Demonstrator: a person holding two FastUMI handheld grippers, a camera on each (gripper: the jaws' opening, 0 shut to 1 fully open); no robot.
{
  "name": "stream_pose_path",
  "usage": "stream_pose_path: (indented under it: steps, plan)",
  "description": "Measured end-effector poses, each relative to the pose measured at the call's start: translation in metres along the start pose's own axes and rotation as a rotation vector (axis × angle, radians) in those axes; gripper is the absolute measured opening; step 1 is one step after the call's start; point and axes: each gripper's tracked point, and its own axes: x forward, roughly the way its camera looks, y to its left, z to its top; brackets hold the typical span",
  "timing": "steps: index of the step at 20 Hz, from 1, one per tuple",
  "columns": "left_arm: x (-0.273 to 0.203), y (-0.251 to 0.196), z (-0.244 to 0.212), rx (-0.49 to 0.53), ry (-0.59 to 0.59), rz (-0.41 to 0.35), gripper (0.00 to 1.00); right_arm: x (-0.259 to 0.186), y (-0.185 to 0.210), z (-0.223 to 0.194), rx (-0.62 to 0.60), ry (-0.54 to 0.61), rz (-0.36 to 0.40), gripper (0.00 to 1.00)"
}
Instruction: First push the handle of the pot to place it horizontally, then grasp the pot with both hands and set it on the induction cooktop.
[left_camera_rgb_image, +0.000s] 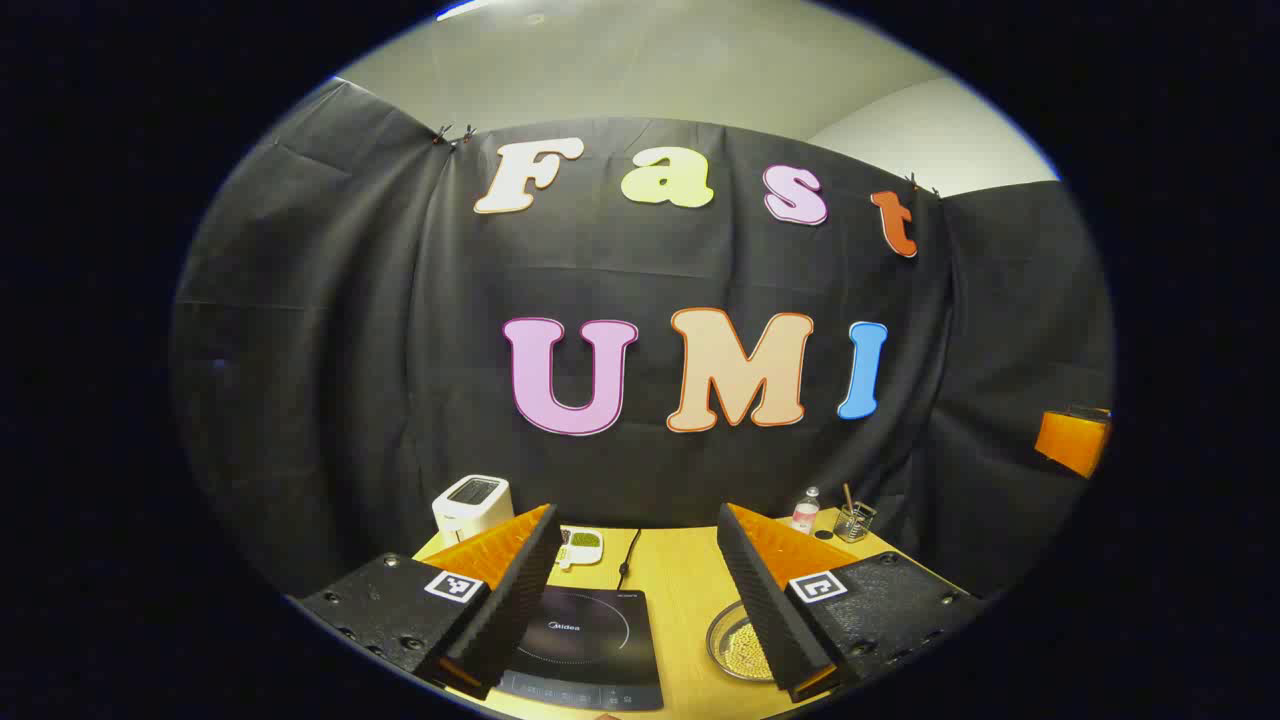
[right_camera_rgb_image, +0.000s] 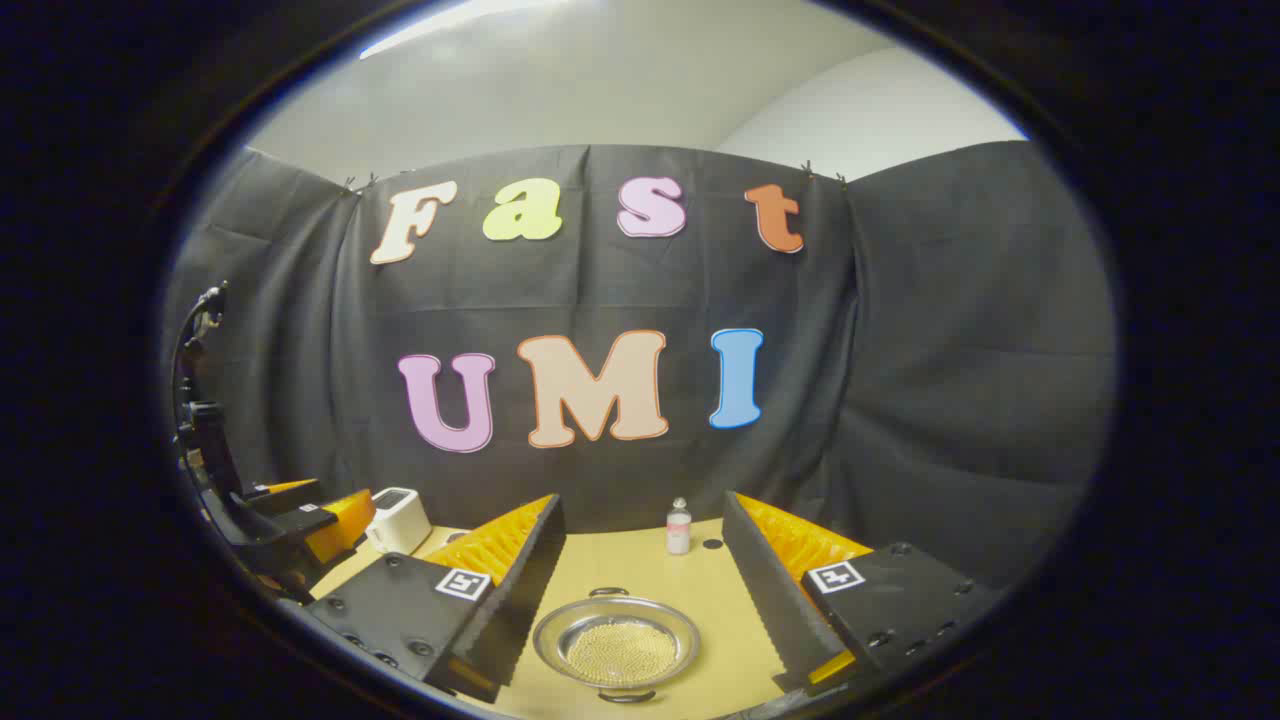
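Left gripper view, induction cooktop (left_camera_rgb_image: 585, 650), right gripper view, pot (right_camera_rgb_image: 616, 642), hand-held grippers wide apart, empty.

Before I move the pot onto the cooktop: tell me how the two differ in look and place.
The pot is round, shiny metal with pale grains inside; the induction cooktop is a flat black rectangular slab with a printed ring. In the left gripper view the pot sits right of the cooktop, apart from it. A cable runs from the cooktop; the pot has small loop handles. Both rest on the wooden table.
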Motion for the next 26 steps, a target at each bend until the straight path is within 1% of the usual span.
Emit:
stream_pose_path:
  steps: [3,4,7,8,10,11,12,15,16,18,19,20,21,22,23,24,25,26]
  plan:
    - [0.0,0.0,-0.003,0.001,0.007,0.002,0.95,-0.001,-0.003,0.0,-0.009,0.001,-0.004,0.92]
    - [0.0,0.001,-0.003,0.002,0.009,0.004,0.92,-0.001,-0.004,-0.001,-0.013,0.002,-0.006,0.98]
    - [0.0,0.002,-0.004,0.004,0.008,0.01,0.92,-0.003,-0.005,-0.002,-0.018,0.006,-0.009,0.99]
    - [0.0,0.003,-0.004,0.004,0.007,0.013,0.95,-0.003,-0.006,0.0,-0.019,0.007,-0.01,0.99]
    - [0.0,0.005,-0.003,0.009,0.006,0.023,0.95,-0.004,-0.008,0.001,-0.02,0.004,-0.012,0.99]
    - [0.001,0.007,-0.004,0.011,0.006,0.028,0.92,-0.003,-0.009,0.0,-0.021,0.005,-0.012,0.99]
    - [0.001,0.007,-0.005,0.012,0.006,0.032,0.95,-0.003,-0.009,0.001,-0.02,0.004,-0.012,0.99]
    - [0.001,0.01,-0.003,0.01,0.005,0.042,0.95,-0.004,-0.011,0.001,-0.023,0.005,-0.013,0.99]
    - [0.002,0.01,-0.003,0.01,0.005,0.043,0.92,-0.004,-0.011,0.001,-0.024,0.005,-0.014,0.99]
    - [0.002,0.008,-0.004,0.011,0.005,0.04,0.92,-0.002,-0.013,0.0,-0.024,0.008,-0.016,0.99]
    - [0.001,0.007,-0.004,0.013,0.006,0.037,0.95,-0.002,-0.013,0.0,-0.024,0.009,-0.017,0.99]
    - [0.0,0.006,-0.005,0.015,0.006,0.034,0.92,-0.001,-0.014,0.0,-0.023,0.009,-0.018,0.99]
    - [0.0,0.005,-0.005,0.016,0.006,0.031,0.92,-0.001,-0.014,-0.001,-0.022,0.01,-0.019,0.99]
    - [0.0,0.004,-0.004,0.019,0.007,0.029,0.95,-0.001,-0.015,-0.002,-0.021,0.011,-0.019,0.99]
    - [-0.002,0.003,-0.006,0.023,0.008,0.026,0.92,-0.001,-0.016,-0.003,-0.02,0.013,-0.019,0.99]
    - [-0.003,0.002,-0.006,0.025,0.008,0.024,0.92,-0.001,-0.017,-0.004,-0.019,0.013,-0.021,0.99]
    - [-0.004,0.002,-0.006,0.027,0.007,0.022,0.95,-0.001,-0.019,-0.006,-0.018,0.014,-0.023,0.99]
    - [-0.004,0.001,-0.006,0.025,0.006,0.02,0.92,-0.001,-0.021,-0.008,-0.015,0.017,-0.026,0.99]
